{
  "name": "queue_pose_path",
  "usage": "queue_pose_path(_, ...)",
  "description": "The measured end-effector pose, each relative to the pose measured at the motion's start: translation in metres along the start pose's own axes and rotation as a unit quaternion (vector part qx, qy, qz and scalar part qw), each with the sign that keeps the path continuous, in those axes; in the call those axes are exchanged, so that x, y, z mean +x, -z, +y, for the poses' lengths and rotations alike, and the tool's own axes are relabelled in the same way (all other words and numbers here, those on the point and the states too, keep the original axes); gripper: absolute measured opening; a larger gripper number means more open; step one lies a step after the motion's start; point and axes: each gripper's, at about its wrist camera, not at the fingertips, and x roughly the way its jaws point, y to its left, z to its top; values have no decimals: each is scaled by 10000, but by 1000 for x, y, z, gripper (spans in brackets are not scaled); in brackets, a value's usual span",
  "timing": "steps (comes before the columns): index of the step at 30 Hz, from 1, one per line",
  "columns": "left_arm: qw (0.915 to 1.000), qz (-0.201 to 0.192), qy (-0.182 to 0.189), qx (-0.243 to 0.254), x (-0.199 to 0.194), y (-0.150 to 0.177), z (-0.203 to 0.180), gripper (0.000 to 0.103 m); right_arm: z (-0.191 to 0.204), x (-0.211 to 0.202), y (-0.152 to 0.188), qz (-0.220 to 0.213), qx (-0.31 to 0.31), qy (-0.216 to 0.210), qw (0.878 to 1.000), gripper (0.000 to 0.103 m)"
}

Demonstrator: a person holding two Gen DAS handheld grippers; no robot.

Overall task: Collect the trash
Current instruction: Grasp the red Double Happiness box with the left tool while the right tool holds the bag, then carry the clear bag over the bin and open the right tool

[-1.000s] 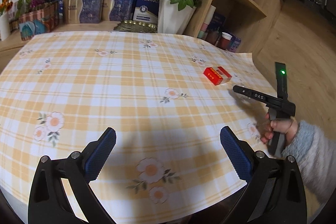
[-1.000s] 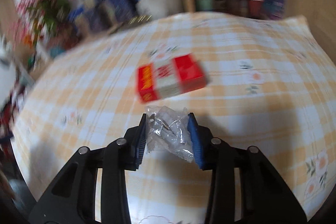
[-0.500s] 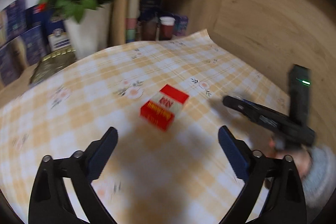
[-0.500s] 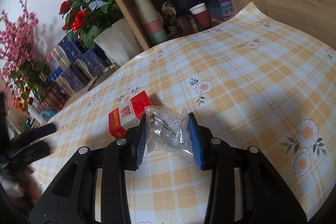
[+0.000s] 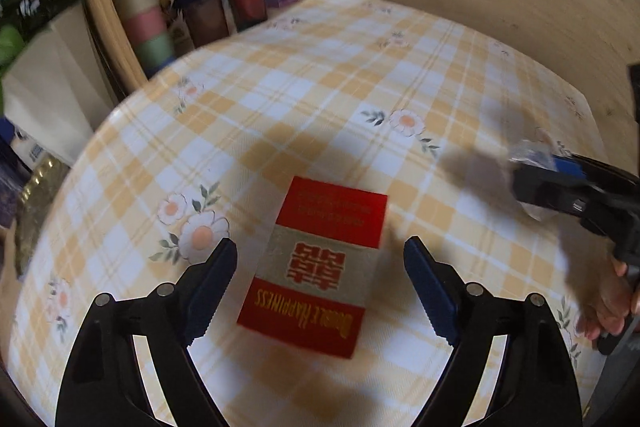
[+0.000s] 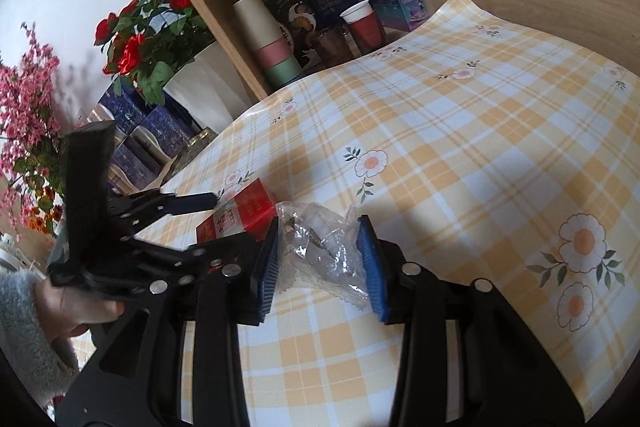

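the left gripper [image 5: 320, 267] hung over the red cigarette pack [image 5: 320, 263], which lay flat on the checked counter [image 5: 360, 75]. its jaws had just been narrowing, spread either side of the pack, pads clear of it. off to the side, the right gripper [image 6: 320, 259] had its jaws pinching a crumpled clear plastic wrapper [image 6: 320, 247], lifted just above the cloth. stacked paper cups [image 6: 268, 39] sat on the shelf [image 6: 224, 7] behind.
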Motion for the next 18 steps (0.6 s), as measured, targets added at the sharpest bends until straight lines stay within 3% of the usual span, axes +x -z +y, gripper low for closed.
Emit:
queue_pose_path(3, 9996, 116, 113, -247, 6, -1, 5, 62, 1, 1, 0, 11, -23, -3, 10000, 39)
queue_pose_path(10, 9973, 89, 73, -726, -20, 17, -4, 59, 6, 4, 1, 128, -147, -9, 9998, 39)
queue_pose_path(18, 9845, -309, -218, -1714, -108, 75, -19, 58, 23, 6, 3, 253, -640, 139, 9975, 39)
